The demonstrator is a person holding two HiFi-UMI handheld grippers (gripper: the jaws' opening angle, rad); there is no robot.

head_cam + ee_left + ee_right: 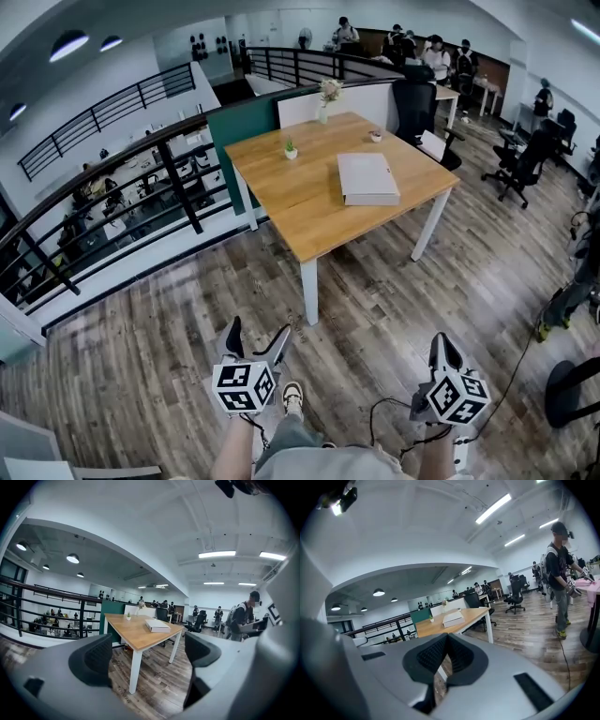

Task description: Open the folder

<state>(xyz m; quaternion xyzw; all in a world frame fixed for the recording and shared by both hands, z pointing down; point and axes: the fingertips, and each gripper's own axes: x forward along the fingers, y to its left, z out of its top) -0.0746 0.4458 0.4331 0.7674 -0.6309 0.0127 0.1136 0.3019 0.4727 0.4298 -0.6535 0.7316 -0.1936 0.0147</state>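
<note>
A closed white folder point(367, 178) lies flat on the right part of a wooden table point(300, 202), well ahead of me. Both grippers hang low over the wood floor, short of the table and far from the folder. My left gripper point(258, 336) is open with nothing between its fingers; in the left gripper view its jaws point(146, 656) frame the table point(136, 634) and the folder point(157, 626). My right gripper point(442, 349) is shut and empty. In the right gripper view its pads meet point(446, 641) below the distant folder point(453, 618).
A small potted plant point(291, 150), a vase of flowers point(328, 94) and a small dish point(375, 136) also stand on the table. A black office chair point(412, 103) is behind it, a black railing point(141, 178) to the left. A person point(558, 573) stands at the right.
</note>
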